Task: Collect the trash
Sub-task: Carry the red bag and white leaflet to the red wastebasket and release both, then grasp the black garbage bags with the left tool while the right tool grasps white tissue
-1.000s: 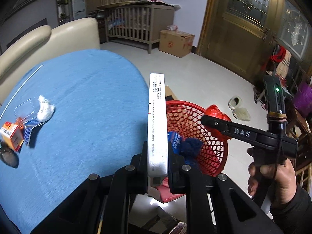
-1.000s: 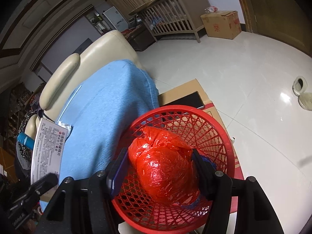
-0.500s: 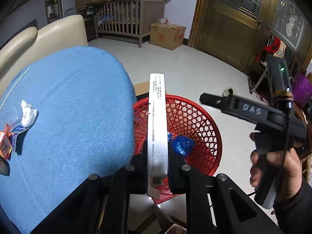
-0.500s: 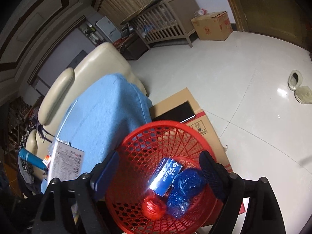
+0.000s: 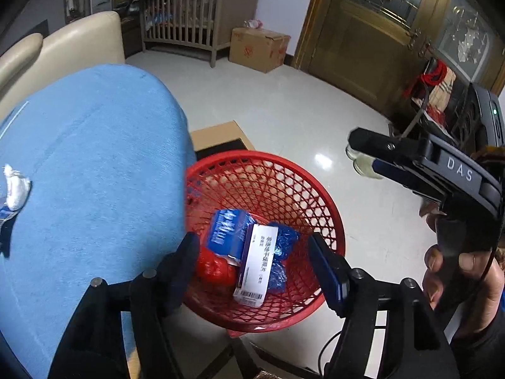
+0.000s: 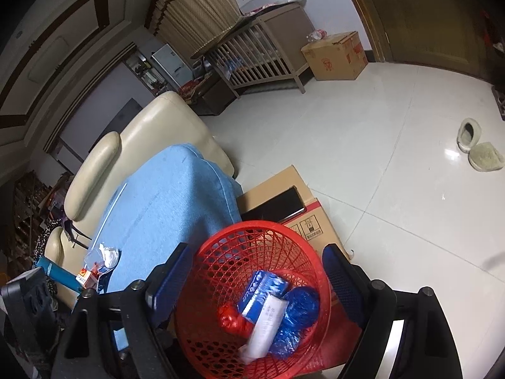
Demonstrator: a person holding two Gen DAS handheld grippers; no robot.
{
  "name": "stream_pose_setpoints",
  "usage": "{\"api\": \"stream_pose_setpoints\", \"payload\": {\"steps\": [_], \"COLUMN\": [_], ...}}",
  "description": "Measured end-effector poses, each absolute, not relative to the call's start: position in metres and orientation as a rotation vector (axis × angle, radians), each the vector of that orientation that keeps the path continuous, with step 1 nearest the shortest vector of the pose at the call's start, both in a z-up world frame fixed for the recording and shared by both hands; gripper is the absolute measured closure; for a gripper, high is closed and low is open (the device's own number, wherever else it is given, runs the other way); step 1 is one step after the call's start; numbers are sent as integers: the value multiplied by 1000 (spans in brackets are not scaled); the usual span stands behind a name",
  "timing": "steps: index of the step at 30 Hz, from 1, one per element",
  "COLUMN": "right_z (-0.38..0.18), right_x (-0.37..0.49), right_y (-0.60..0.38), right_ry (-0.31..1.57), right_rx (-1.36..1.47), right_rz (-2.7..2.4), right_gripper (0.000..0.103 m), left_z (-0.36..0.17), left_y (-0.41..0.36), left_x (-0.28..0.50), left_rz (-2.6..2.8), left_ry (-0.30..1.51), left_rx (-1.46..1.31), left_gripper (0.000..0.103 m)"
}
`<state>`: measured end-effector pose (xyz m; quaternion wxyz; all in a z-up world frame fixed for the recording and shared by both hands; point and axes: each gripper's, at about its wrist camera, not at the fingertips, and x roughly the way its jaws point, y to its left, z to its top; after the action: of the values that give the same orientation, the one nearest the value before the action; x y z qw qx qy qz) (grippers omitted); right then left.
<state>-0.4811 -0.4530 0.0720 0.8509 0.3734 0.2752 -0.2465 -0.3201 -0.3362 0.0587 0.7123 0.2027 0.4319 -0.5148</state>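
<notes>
- White crumpled tissue wad point(image 5: 16, 187) lies on the blue cloth-covered seat point(image 5: 94, 158), far left of my left gripper point(image 5: 252, 252); its long axis I can't tell.
- That gripper's jaws have just been opening, nothing between them, above the red mesh basket point(image 5: 262, 164).
- Right gripper point(image 6: 252, 271) hangs spread too, farther away.

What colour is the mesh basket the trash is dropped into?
Red; the basket shows best in the left wrist view, beside the blue cushion.
</notes>
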Motion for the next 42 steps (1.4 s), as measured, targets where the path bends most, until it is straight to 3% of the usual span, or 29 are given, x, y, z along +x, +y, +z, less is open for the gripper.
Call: {"api": "stream_pose_setpoints", "payload": {"steps": [12, 27, 39, 40, 41, 42], "right_z": [86, 84, 87, 89, 89, 89], "right_x": [-444, -331, -255, -248, -239, -225], "right_y": [-419, -302, -236, -235, -234, -235], "right_ry": [619, 787, 838, 834, 828, 825], "right_rx": [720, 554, 433, 432, 436, 447], "right_rz": [-434, -166, -33, -31, -28, -25], "right_gripper": [16, 16, 16, 16, 16, 16], "left_z": [88, 61, 34, 33, 31, 28], "left_y": [-237, -68, -56, -55, -53, -51], "left_x": [-256, -144, -54, -50, -46, -42], "left_rz": [-906, -435, -261, -266, -269, -262], "left_ry": [887, 933, 963, 963, 960, 972], "left_rx": [247, -59, -110, -114, -119, -116], "left_gripper": [32, 31, 31, 32, 50, 59]}}
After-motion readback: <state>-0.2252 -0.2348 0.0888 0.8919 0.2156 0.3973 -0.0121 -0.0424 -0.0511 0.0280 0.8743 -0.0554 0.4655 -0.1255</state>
